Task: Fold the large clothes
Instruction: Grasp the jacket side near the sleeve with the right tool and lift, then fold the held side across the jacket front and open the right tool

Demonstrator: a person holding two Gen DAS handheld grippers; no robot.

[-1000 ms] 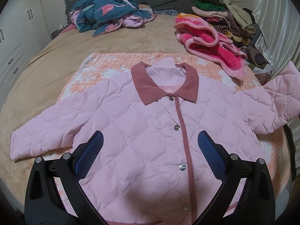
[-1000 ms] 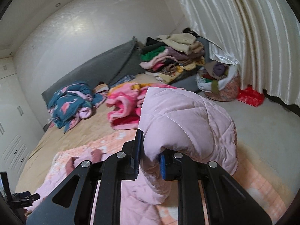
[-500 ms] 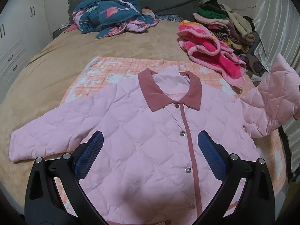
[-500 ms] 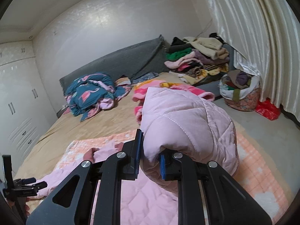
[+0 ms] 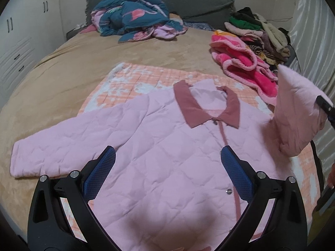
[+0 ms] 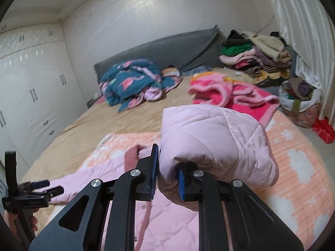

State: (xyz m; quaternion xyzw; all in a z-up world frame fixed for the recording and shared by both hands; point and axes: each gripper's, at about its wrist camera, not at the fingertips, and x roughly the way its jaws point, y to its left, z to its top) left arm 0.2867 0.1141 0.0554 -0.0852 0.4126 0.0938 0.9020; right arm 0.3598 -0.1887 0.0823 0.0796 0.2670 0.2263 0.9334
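Observation:
A pink quilted jacket [image 5: 159,146] with a dusty-rose collar [image 5: 188,108] lies face up on an orange-and-white checked blanket [image 5: 134,79] on the bed. My left gripper [image 5: 167,173] hovers open above the jacket's chest, nothing between its blue pads. My right gripper [image 6: 167,167] is shut on the cuff end of the jacket's right-hand sleeve [image 6: 213,133], which is lifted off the bed and bunched over the fingers. In the left wrist view that raised sleeve [image 5: 297,113] hangs at the right edge. The other sleeve [image 5: 52,152] lies flat to the left.
A teal flamingo-print garment [image 5: 134,18] lies crumpled by the grey headboard [image 5: 188,0]. A bright pink fleece [image 5: 247,67] and a pile of folded clothes [image 5: 257,29] sit at the bed's right. White wardrobes [image 6: 31,96] line the left; a full laundry bag [image 6: 299,102] stands by the curtain.
The right gripper has carried the lifted sleeve inward, over the jacket's body, and swung to face the bed. The left gripper has drifted sideways above the chest, still open.

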